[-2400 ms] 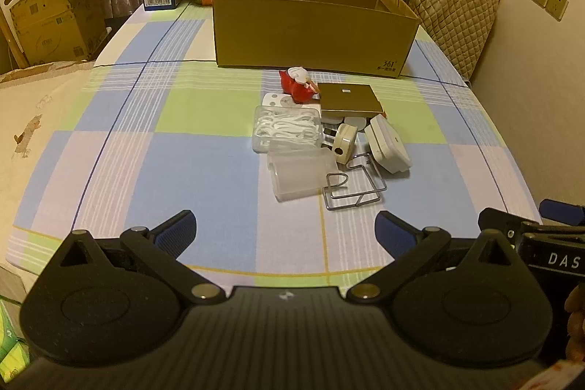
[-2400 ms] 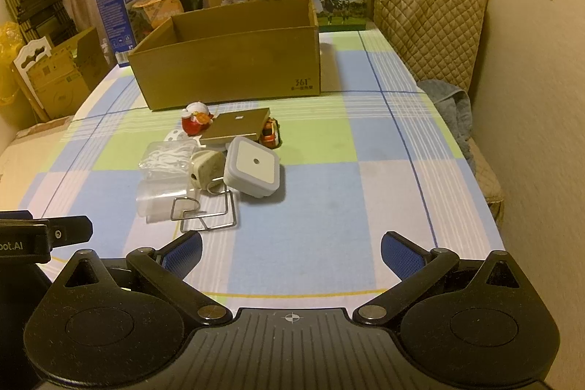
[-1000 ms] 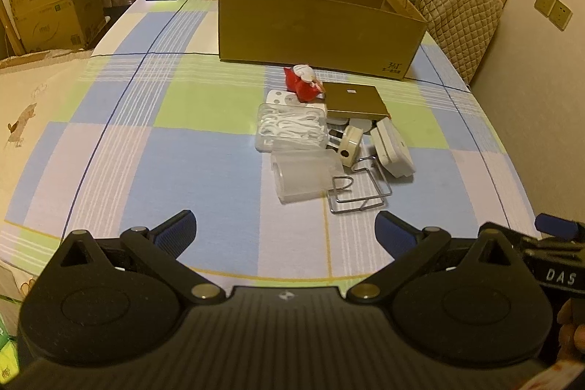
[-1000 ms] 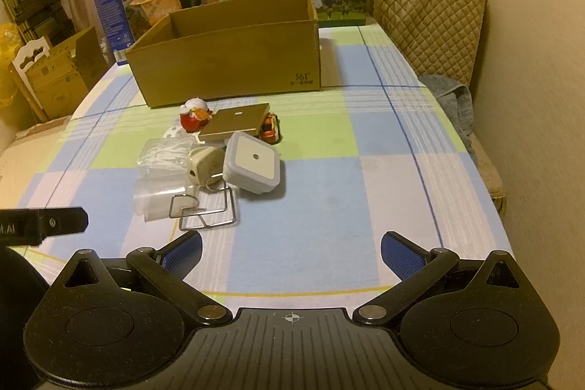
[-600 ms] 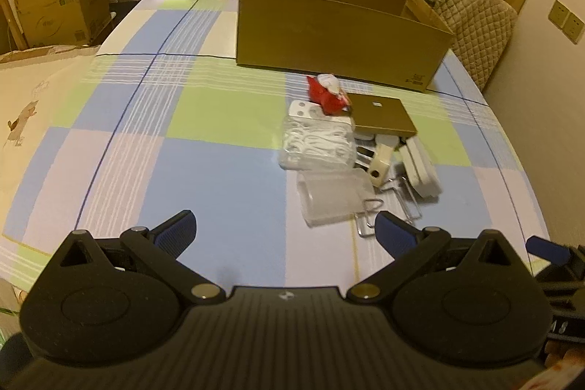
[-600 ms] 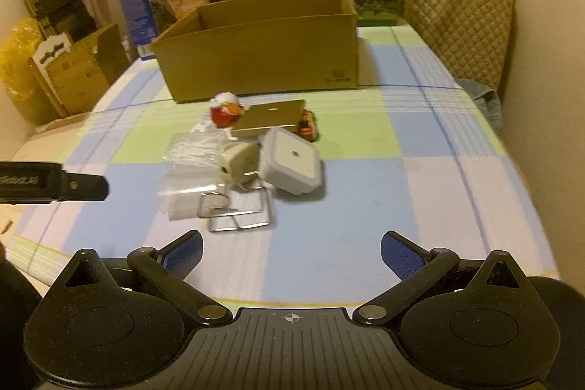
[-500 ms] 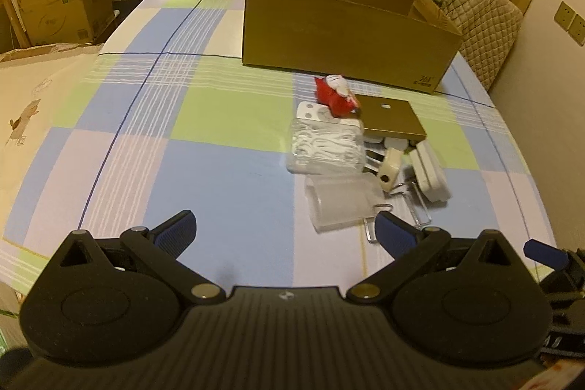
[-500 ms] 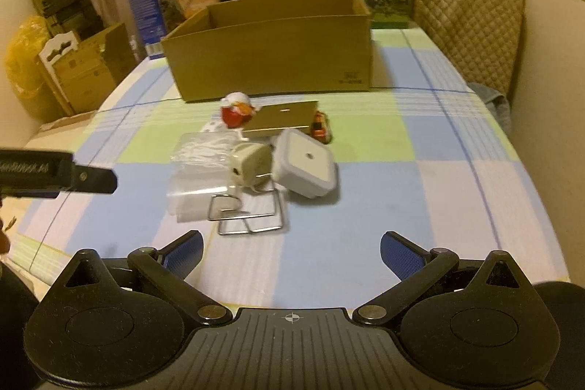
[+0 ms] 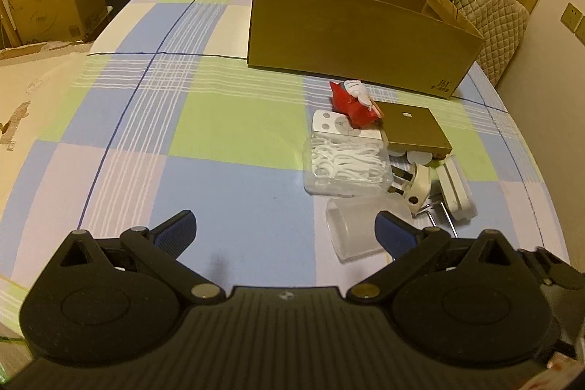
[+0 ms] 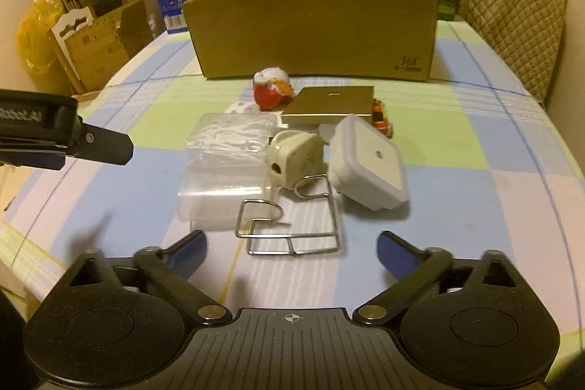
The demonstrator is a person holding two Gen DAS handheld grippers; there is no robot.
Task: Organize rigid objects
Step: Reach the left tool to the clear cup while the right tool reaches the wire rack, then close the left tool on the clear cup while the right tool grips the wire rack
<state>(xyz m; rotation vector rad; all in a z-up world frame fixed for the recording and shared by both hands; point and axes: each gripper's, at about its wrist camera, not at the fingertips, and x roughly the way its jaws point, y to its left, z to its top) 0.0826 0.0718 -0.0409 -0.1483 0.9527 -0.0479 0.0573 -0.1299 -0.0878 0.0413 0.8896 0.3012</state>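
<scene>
Frosted plastic box [image 10: 219, 198] lies on its side touching the wire rack [image 10: 290, 225], while left gripper [image 9: 283, 233] and right gripper [image 10: 292, 249] both stand wide apart, holding nothing.

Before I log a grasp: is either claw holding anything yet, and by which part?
Nothing is held. The left claw and the right claw are both open above the tablecloth, short of the wire rack and the other items.

Our left claw [image 9: 284, 229] gapes wide over the counter [image 9: 226, 196] — frosted cup [image 9: 353, 231] just behind its right fingertip.
</scene>
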